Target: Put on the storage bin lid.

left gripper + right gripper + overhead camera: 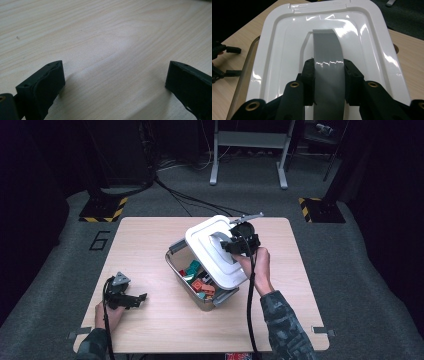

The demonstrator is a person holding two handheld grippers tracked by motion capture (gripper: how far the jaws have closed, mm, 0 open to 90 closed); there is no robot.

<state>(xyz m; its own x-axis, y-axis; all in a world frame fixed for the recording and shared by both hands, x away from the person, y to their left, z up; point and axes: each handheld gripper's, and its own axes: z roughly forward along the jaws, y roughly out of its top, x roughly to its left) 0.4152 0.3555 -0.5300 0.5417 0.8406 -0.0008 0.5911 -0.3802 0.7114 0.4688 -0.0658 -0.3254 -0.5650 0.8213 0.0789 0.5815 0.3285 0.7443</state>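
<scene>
Nearest me, my left tool (pixel 141 298) rests low on the tabletop (pixel 150 330) by the front-left edge, its jaws spread wide with nothing but bare wood grain between them in the left gripper view (idle, as far as I can judge). Moving out to the middle: my right tool (pixel 329 82) is clamped on the grey handle (pixel 327 55) of the white lid (pixel 274 62), one black pad pressing each side of the strap. In the high view I'm holding that lid (pixel 212 247) tilted above the grey bin (pixel 176 270), covering its far right part while the near left part gapes, and colourful blocks (pixel 200 282) show inside. So the grasp is made and the lid is over the bin, but it isn't seated; lowering it flat onto the rim and letting go is what I reckon is left. Beyond the tabletop, cables trail across the grey floor (pixel 350 250).
</scene>
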